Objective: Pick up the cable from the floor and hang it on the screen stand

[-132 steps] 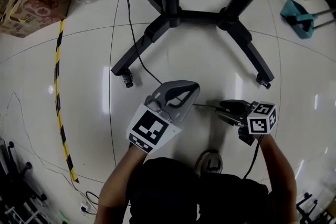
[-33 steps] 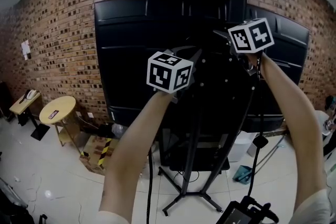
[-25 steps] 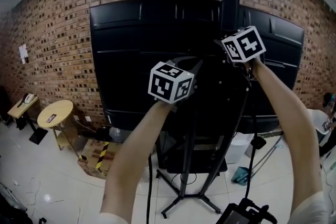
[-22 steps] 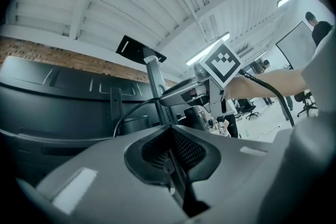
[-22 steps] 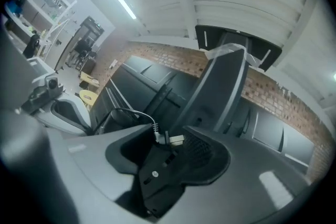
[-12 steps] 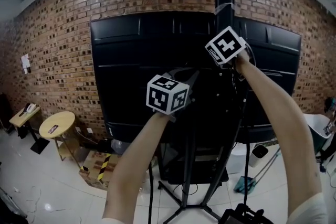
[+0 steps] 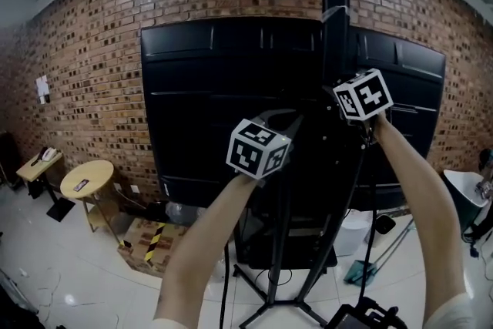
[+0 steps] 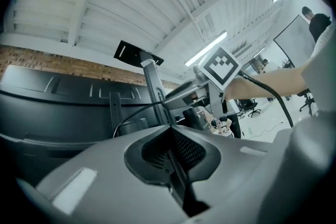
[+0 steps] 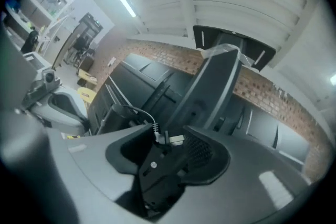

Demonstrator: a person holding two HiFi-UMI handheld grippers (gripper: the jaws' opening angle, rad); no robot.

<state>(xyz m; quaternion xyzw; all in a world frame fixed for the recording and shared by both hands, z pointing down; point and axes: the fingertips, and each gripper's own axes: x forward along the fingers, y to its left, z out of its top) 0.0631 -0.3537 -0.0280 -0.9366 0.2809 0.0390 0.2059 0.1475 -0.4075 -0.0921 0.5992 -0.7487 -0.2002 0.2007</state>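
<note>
The black screen (image 7: 231, 104) stands on its stand (image 7: 337, 19) before a brick wall. My right gripper (image 7: 343, 95) is raised to the stand's post and shut on the cable's black plug (image 9: 157, 170). A white connector (image 9: 176, 139) pokes out at the jaw tips. A thin length of cable (image 9: 134, 109) loops off to the left. The rest of the cable (image 7: 360, 189) hangs from that hand toward the floor. My left gripper (image 7: 286, 118) hovers lower left of it, jaws together on nothing (image 8: 170, 136). The right gripper (image 8: 184, 96) also shows in the left gripper view.
The stand's legs (image 7: 273, 297) spread over the white floor. A round yellow table (image 7: 86, 179) and a cardboard box (image 7: 150, 243) sit at the lower left. A black device (image 7: 362, 316) lies at the bottom edge, and a white bin (image 7: 466, 193) at the right.
My right gripper has dropped down and to the right along the stand's post, still holding the plug. The left gripper has barely shifted.
</note>
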